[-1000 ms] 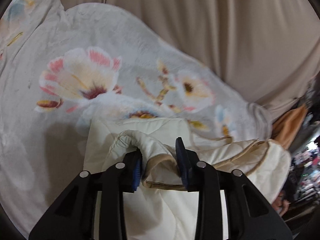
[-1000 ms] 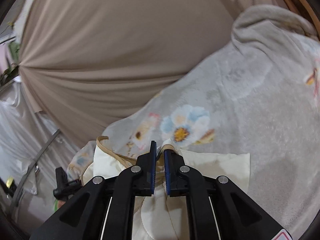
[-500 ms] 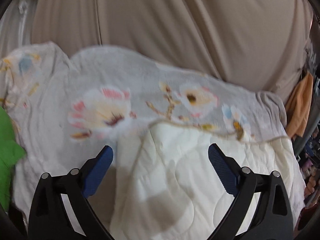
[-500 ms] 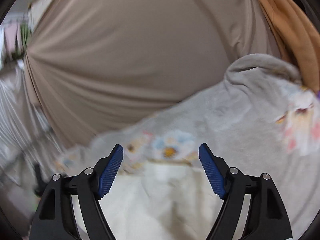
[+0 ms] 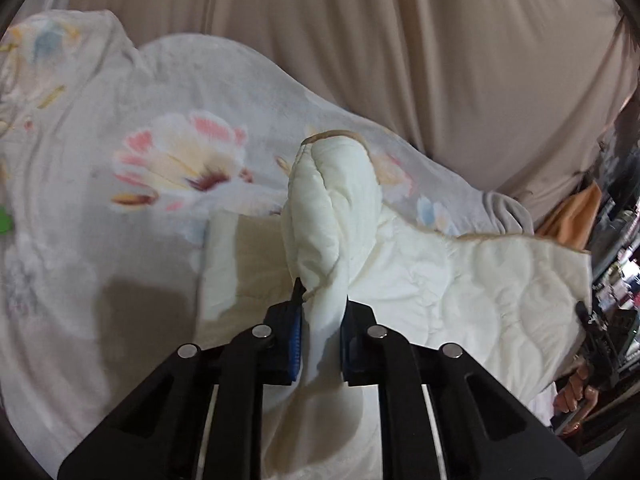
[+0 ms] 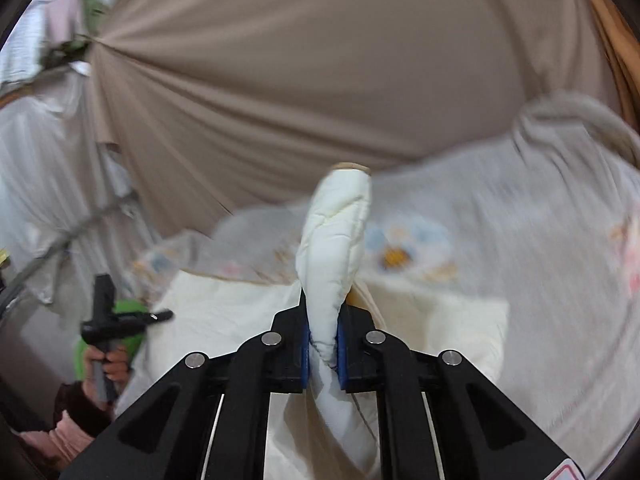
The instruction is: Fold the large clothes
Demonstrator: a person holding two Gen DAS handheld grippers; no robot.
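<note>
A cream quilted cloth with a tan trimmed edge lies on a grey floral blanket. My left gripper is shut on a bunched corner of the cloth, which stands up ahead of the fingers. My right gripper is shut on another bunched corner of the same cloth, which also sticks up past its blue pads. The rest of the cloth hangs and spreads below both grippers.
A beige curtain hangs behind the blanket. An orange cloth hangs at the right. In the right wrist view the other handheld gripper and hand show at the left, near something green. Pale drapes are at the left.
A second ago both grippers were shut on the cloth, half a second ago both stood wide open above it, and now both are shut on bunched corners of it.
</note>
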